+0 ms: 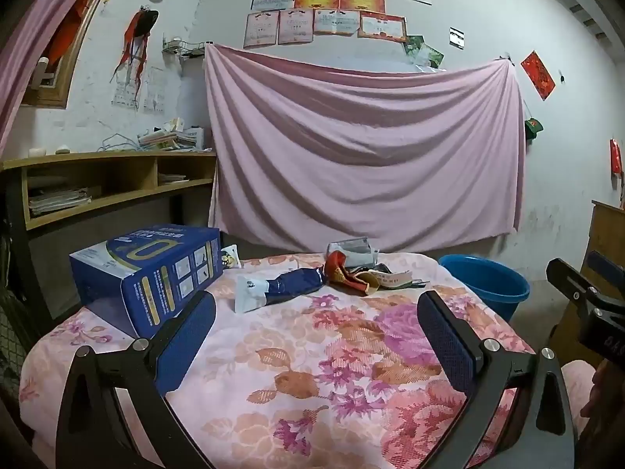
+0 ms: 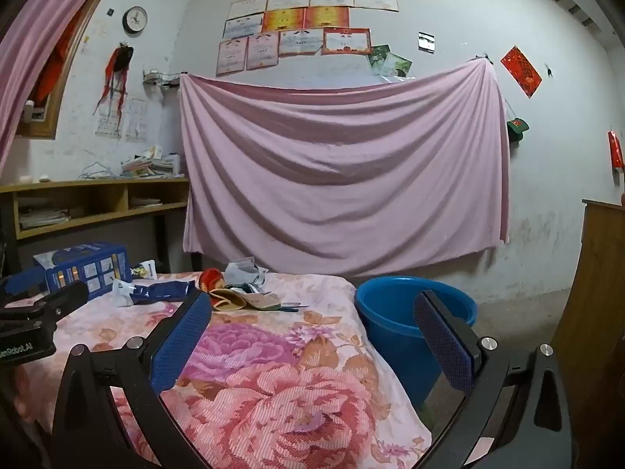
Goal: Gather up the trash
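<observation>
The left gripper [image 1: 316, 324] stands with its jaws wide and nothing between them, hovering above a table covered in a floral cloth [image 1: 312, 371]. Ahead of it and to its left lies a blue carton [image 1: 148, 273] on its side, its near corner just behind the left finger's blue pad. Straight ahead, beyond the fingertips, a dark blue and white wrapper [image 1: 277, 287] lies flat on the cloth, and just past it to the right sits a heap of crumpled trash [image 1: 359, 269]: red and tan scraps with a grey packet on top. Further right of this claw, off the table's edge, stands a blue bucket [image 1: 488, 285], and the other gripper's black body shows at the far right. The right gripper [image 2: 308, 332] is likewise spread wide and holds nothing; its left finger hangs over the cloth and its right finger shows in front of the bucket [image 2: 394, 312], which stands on the floor just beside the table edge. From this claw the trash heap [image 2: 238, 289] lies ahead and to the left, the wrapper [image 2: 156, 291] further left, and the carton [image 2: 88, 267] furthest left. A pink sheet [image 2: 343, 172] hangs on the wall behind.
</observation>
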The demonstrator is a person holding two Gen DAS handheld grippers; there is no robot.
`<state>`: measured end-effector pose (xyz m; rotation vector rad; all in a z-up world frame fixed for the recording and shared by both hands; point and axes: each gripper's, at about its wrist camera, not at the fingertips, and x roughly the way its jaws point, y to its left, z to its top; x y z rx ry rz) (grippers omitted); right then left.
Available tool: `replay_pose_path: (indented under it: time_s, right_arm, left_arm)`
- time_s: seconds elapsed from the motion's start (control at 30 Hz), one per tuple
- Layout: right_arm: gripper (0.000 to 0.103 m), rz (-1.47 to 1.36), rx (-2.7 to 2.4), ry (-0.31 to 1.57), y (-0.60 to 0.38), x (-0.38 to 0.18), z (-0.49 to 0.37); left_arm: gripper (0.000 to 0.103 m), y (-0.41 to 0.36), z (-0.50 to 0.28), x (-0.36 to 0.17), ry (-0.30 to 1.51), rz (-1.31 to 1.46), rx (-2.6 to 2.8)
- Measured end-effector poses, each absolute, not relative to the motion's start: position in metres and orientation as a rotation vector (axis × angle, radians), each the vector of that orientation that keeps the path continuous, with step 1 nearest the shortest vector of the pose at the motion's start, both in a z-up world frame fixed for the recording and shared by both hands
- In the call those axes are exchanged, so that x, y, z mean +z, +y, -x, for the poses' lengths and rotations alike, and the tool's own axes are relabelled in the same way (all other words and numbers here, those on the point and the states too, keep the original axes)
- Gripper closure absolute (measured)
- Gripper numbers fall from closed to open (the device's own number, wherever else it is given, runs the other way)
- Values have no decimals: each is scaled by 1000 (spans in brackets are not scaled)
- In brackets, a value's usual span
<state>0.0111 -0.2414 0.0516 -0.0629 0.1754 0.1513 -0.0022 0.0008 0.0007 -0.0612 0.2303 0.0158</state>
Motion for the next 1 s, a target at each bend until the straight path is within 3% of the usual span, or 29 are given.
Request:
replay_pose_path:
  time_s: [1.0]
  right_arm:
    - [0,66,173,188,-239,49,-13]
  left_arm:
    - [2,-6,-3,-6,262,56,18]
